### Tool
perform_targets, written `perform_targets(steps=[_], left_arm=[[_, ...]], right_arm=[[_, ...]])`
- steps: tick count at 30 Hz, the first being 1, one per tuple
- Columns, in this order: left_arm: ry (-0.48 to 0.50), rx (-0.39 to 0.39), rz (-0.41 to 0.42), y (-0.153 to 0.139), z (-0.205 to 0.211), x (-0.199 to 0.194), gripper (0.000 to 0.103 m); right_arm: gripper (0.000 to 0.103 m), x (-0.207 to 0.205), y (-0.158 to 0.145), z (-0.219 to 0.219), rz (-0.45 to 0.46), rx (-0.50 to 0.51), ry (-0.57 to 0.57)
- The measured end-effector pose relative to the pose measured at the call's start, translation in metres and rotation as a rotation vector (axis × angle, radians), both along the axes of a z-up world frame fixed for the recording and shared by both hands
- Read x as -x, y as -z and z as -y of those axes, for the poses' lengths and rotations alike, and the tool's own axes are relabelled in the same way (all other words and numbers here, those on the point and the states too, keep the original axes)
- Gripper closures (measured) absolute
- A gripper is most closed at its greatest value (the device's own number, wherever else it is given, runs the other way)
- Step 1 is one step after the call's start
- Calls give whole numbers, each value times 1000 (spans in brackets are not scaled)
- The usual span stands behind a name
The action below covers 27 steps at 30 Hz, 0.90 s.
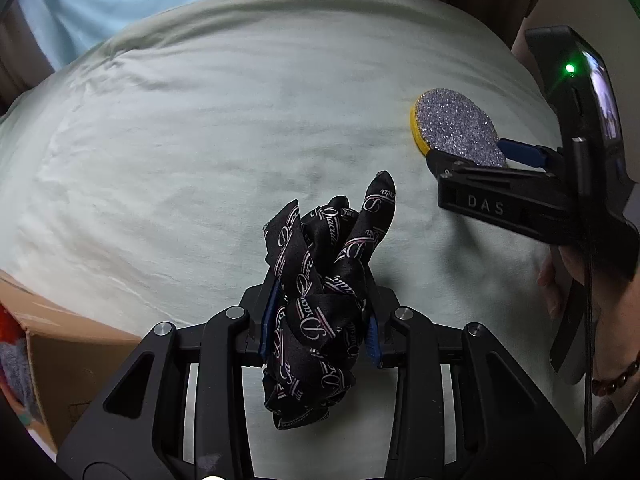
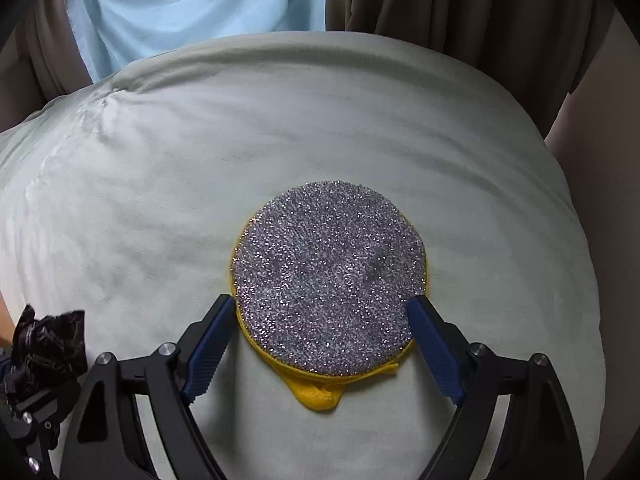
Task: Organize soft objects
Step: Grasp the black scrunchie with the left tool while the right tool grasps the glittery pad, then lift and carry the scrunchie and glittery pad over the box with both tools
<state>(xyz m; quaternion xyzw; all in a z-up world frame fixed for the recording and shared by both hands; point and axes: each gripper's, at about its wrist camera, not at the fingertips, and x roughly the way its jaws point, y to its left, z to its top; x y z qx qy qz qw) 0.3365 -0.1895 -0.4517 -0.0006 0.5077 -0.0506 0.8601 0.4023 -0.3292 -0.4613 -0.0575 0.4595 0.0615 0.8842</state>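
Scarf (image 1: 320, 280), black satin with pale script print, sits bunched between the blue pads (image 1: 270, 320) of the left gripper (image 1: 320, 322); the fingers are closed on it at mid-bundle. Loose folds stick up past the fingertips and a tail hangs below them. Bundle is raised over the pale green bedsheet (image 1: 180, 160).

Scrubber (image 2: 328, 276), a round disc with a glittery silver face and yellow backing, lies flat on the sheet. A yellow tab pokes out from its near edge. Right gripper (image 2: 320, 304) is spread wide, one blue pad (image 2: 210, 340) at each side of the disc's near half. Left pad looks to touch the rim; contact on the right side cannot be confirmed.

Seen from the left wrist, the right gripper reaches in from the right onto the disc, well apart from the scarf. Cardboard box (image 1: 72, 348) sits at lower left beside the bed edge. Curtains (image 2: 440, 0) hang behind the bed.
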Motion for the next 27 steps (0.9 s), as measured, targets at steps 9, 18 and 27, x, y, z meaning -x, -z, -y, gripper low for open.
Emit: perform_targets(steps=[9,18,27], left_arm=[[0,6,-13,4,-3,-2,72],[11,6,6,-10,-3,-3,72],[44,12,67,-73,3,8,72]], right_arm=[[34,-6,3,4,3,-27,22],[70,-1,-13,19,32,-62,47],[71,33,-75,16,78,-76,53]])
